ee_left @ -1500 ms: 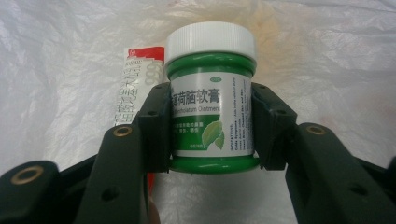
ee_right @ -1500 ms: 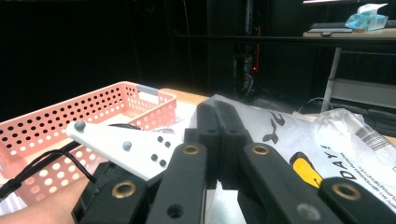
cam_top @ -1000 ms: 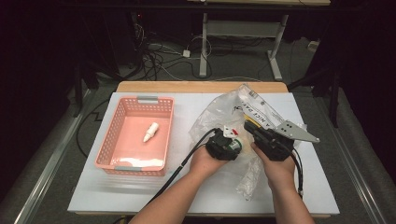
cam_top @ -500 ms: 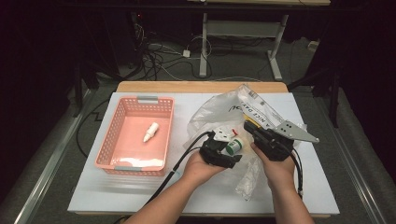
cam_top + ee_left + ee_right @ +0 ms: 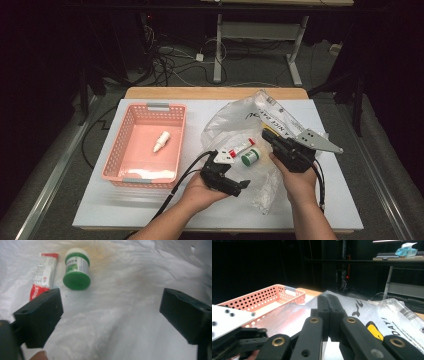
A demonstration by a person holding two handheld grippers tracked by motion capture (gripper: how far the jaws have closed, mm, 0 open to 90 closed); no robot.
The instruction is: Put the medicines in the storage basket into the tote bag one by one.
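Two small things lie on the plastic bag (image 5: 235, 120), right of the pink basket (image 5: 127, 145): a light, rigid green-lidded jar (image 5: 76, 268), likely slick, best pinched across its lid; a soft red-and-white tube (image 5: 42, 273). Left gripper (image 5: 110, 312) jaws just opened, empty; right gripper (image 5: 329, 315) pinches the bag shut

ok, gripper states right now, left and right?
Left gripper: open, fingers just widened, nothing between them.
Right gripper: shut, pinching the plastic bag.

green-lid jar (image 5: 76, 268) on side, red-white tube (image 5: 43, 272) beside
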